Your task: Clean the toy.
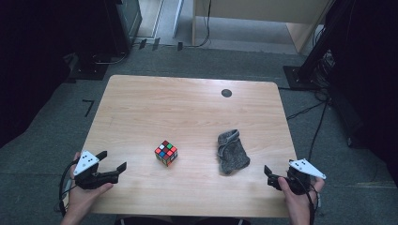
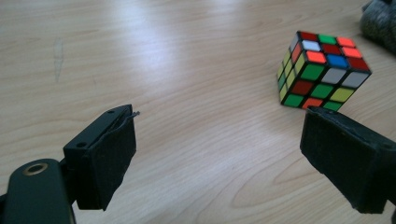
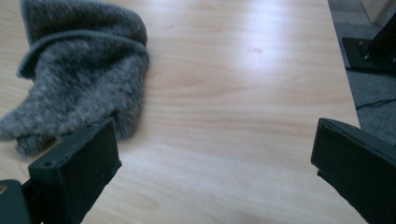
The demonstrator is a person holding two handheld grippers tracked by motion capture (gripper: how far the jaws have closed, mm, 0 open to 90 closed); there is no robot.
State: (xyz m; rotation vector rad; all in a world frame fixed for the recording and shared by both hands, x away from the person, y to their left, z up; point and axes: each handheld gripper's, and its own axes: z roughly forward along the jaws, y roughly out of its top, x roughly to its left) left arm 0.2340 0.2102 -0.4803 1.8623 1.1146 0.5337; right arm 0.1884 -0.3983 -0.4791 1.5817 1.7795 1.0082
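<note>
A scrambled colour cube [image 1: 166, 153] [image 2: 324, 70] stands near the middle of the wooden table [image 1: 187, 103]. To its right lies a crumpled grey knitted cloth [image 1: 231, 152] [image 3: 79, 70], whose edge also shows in the left gripper view [image 2: 380, 18]. My left gripper [image 1: 112, 160] [image 2: 219, 135] is open at the front left, with nothing between its jaws and the cube ahead to its right. At the front right, my right gripper [image 1: 280, 172] [image 3: 215, 140] is open and holds nothing. The cloth lies just beyond its left jaw.
A small black round mark [image 1: 226, 93] sits near the table's far edge. Grey carpet surrounds the table, with cables [image 1: 309, 110] and a dark stand [image 1: 305, 70] on the right. Dark equipment [image 1: 117, 28] is at the back left and a wooden unit [image 1: 263, 18] behind.
</note>
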